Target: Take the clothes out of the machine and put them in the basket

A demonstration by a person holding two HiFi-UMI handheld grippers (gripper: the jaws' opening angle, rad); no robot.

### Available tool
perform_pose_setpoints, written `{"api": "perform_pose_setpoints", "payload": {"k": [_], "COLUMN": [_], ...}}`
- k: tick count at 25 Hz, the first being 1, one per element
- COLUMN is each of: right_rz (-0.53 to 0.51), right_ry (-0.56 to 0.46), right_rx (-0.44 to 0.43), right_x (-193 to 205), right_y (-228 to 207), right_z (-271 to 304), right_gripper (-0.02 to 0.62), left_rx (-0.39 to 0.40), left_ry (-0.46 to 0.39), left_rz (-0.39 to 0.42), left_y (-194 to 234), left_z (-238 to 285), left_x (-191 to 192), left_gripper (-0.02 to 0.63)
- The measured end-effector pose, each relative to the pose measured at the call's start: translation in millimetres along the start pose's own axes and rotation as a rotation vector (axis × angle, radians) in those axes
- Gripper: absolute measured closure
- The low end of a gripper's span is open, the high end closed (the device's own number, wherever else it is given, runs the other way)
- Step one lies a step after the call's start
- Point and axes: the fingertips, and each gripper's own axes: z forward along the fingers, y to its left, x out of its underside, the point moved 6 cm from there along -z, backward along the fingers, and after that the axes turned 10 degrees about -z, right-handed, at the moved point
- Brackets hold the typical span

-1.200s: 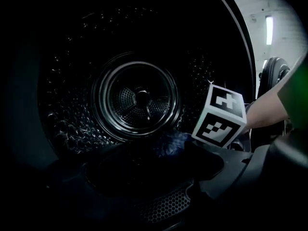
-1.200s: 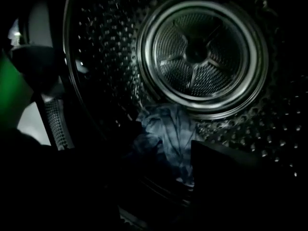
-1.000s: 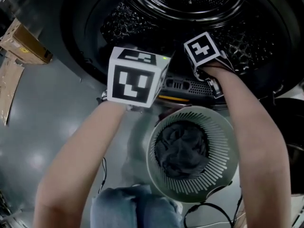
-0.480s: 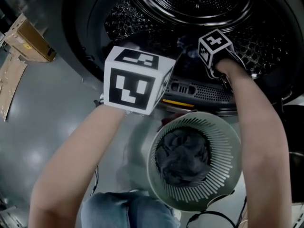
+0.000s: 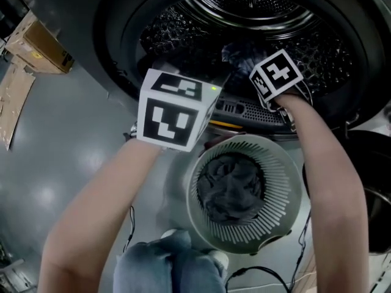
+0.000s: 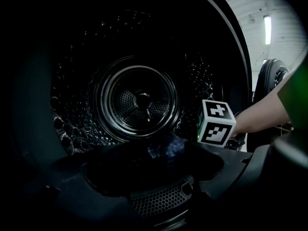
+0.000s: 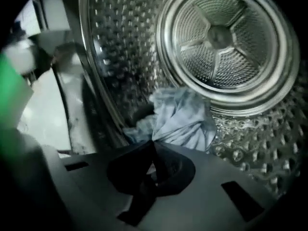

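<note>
Your drum (image 7: 120,47) is bare metal: bright, glossy, dimpled all over. Its back plate (image 7: 221,37) is the same shiny metal, ribbed and finely perforated. The pale blue garment (image 7: 180,119) in it is thin cloth, soft, crumpled, matt. The filter grille (image 5: 244,110) at the door lip looks like dark perforated plastic. The basket (image 5: 288,188) is pale matt plastic with a slotted wall. The clothes (image 5: 232,188) inside are dark grey cloth, matt, wrinkled. The floor (image 5: 61,157) is smooth grey with a dull sheen. The cardboard box (image 5: 40,47) is brown and matt. Your jeans (image 5: 168,264) are blue denim.
</note>
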Motion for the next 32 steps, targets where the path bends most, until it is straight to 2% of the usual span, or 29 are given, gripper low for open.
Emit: {"api": "perform_pose_setpoints", "payload": {"k": [5, 10, 21, 32], "right_rz": [0.008, 0.017, 0.116, 0.166], "right_ry": [-0.178, -0.268, -0.320, -0.304], "right_rx": [0.020, 0.032, 0.008, -0.068], "right_x": [-8.2, -19.4, 11.1, 44.9], "right_y": [21.9, 47.8, 86.7, 115.9], "right_z": [-44.3, -83.3, -163.6, -239.7], "right_gripper": [0.594, 0.594, 0.594, 0.594], "left_rx": [-0.014, -0.027, -0.031, -0.063], "left_ry": [0.072, 0.120, 0.185, 0.224], "left_rz": [-0.047, -0.068, -0.112, -0.176], "left_y": [-5.8, -11.1, -41.2, -76.5], "left_z": [-28.7, -59.0, -109.2, -148.8], "left_x": [0.5, -9.7, -39.8, -61.8], "left_gripper": [0.249, 0.249, 0.249, 0.250]}}
